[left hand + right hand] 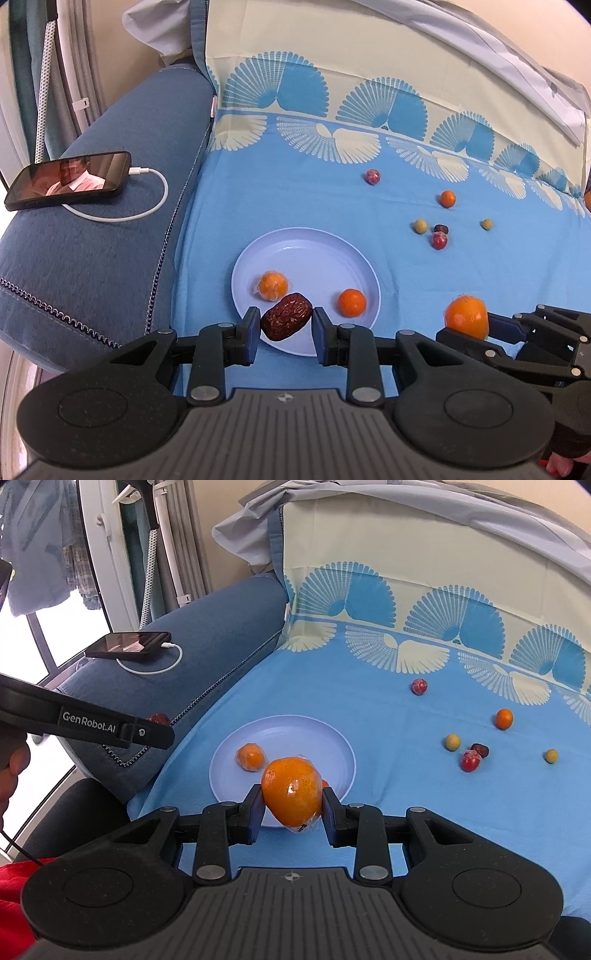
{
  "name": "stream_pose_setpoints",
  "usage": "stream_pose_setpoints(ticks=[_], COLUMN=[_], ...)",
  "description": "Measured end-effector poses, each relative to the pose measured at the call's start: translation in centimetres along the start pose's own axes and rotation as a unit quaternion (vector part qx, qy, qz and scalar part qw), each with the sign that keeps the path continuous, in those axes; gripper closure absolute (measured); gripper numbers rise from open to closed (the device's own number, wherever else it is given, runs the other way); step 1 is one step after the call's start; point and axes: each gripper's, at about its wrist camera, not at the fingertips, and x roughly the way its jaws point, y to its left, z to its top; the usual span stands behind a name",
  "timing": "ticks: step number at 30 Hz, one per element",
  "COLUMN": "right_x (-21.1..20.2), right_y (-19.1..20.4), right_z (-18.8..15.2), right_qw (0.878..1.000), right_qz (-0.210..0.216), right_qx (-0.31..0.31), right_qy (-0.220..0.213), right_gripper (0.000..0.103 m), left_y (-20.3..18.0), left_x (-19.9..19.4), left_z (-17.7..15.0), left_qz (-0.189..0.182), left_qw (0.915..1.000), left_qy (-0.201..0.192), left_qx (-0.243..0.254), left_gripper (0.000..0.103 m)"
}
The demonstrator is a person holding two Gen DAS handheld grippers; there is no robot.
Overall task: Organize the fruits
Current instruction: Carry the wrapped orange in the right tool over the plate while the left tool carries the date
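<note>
The left tongs [284, 325] grip a wrinkled brown date [285, 316] over the near rim of the pale plate [314, 247] on the blue bedsheet [295, 199], and the right tongs [293, 805] clamp a wrapped orange [291, 794] just above that same rim. I would lower each fruit to a bare patch of the plate, clear of the two oranges already there, and let go only once it touches, since round fruit will likely roll.
</note>
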Motion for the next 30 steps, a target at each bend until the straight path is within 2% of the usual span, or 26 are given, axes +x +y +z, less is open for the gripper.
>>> stream_pose_setpoints(ticks=[16, 30], right_x=[3.3, 9.4], right_y=[-0.8, -2.3], right_z=[1.6, 3.0], right_qw=[1.000, 0.999], right_qz=[-0.001, -0.007], right_qx=[-0.002, -0.005], right_qy=[0.006, 0.035], right_gripper=[0.069, 0.069], left_y=[0.3, 0.7], left_x=[3.4, 9.3], left_z=[2.6, 4.3], left_qz=[-0.003, 0.001], left_qw=[0.9999, 0.9990], left_qy=[0.008, 0.042], left_qx=[-0.009, -0.012], left_gripper=[0.070, 0.070])
